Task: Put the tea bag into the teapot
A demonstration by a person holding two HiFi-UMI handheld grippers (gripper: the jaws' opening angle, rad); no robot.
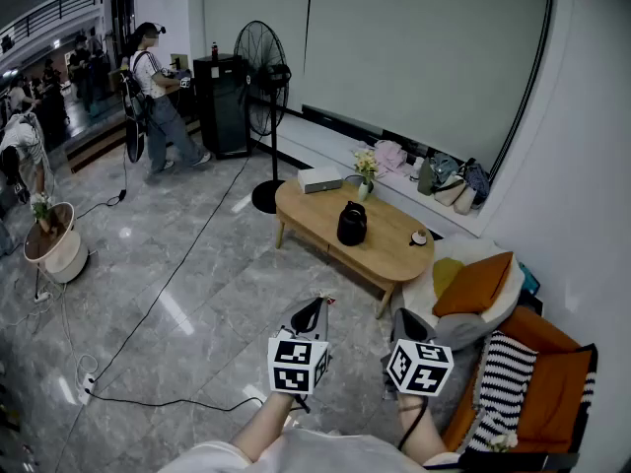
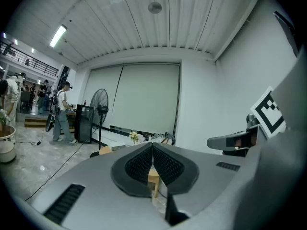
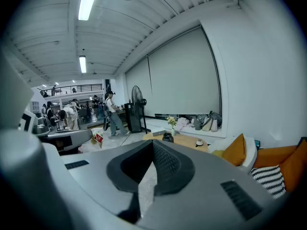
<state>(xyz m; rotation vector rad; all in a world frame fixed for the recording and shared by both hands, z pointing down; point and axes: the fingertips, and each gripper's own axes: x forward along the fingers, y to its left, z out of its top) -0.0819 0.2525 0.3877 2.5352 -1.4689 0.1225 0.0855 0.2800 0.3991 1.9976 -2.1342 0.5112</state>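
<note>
The black teapot [image 1: 352, 224] stands on the oval wooden table [image 1: 385, 254], some way ahead of both grippers; the right gripper view shows this teapot [image 3: 167, 137] small and distant. My left gripper [image 1: 317, 305] is held over the floor with its jaws shut, and a small red-and-white tea bag [image 1: 328, 301] shows at its tip. In the right gripper view the tea bag [image 3: 98, 138] hangs at the tip of that gripper. My right gripper [image 1: 402, 315] is beside it, to the right, with its jaws together and nothing in them. Each gripper's own view shows its tips meeting, the left gripper [image 2: 152, 146] and the right gripper [image 3: 152, 143].
On the table are a white box [image 1: 319, 178], a flower vase [image 1: 367, 170] and a small cup [image 1: 419, 237]. A standing fan [image 1: 260, 77] is behind it. A sofa with orange cushions [image 1: 478, 284] is at the right. Cables cross the floor; people stand far left.
</note>
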